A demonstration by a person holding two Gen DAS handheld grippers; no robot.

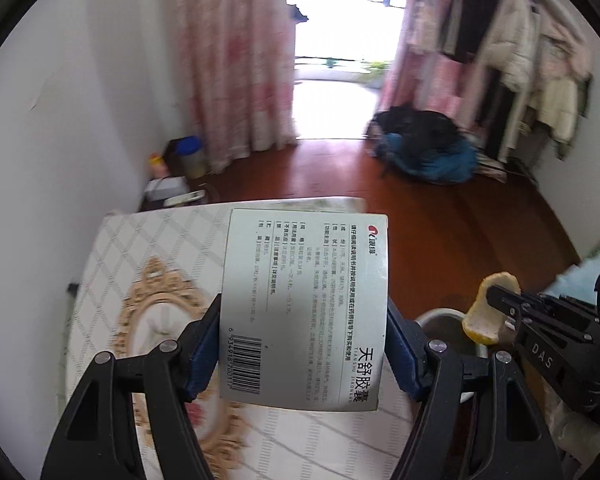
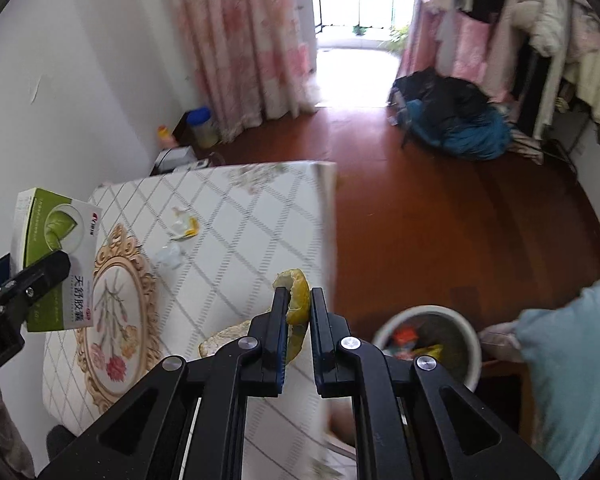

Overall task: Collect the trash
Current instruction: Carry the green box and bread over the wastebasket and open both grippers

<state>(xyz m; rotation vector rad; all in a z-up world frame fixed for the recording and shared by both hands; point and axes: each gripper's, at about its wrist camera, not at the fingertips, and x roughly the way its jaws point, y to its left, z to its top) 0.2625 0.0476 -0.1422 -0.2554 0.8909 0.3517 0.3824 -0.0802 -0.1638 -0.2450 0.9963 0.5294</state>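
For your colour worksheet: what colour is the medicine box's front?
Green and white medicine box, clearest in right wrist view.

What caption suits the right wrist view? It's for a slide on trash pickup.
Right gripper pinches a citrus peel above the table, trash bin nearby.

Both cams look fwd along own fingers, angled down over the white diamond-quilted table w/ gold oval motif [image 1: 148, 308] [image 2: 236, 232] toward the bright balcony doorway [image 1: 340, 40] [image 2: 352, 12]. Left view is close, half blocked by the grey-backed printed carton [image 1: 304, 308]. Shared: table, red-brown wood floor [image 1: 420, 220] [image 2: 440, 220], round white bin [image 1: 448, 322] [image 2: 428, 340].
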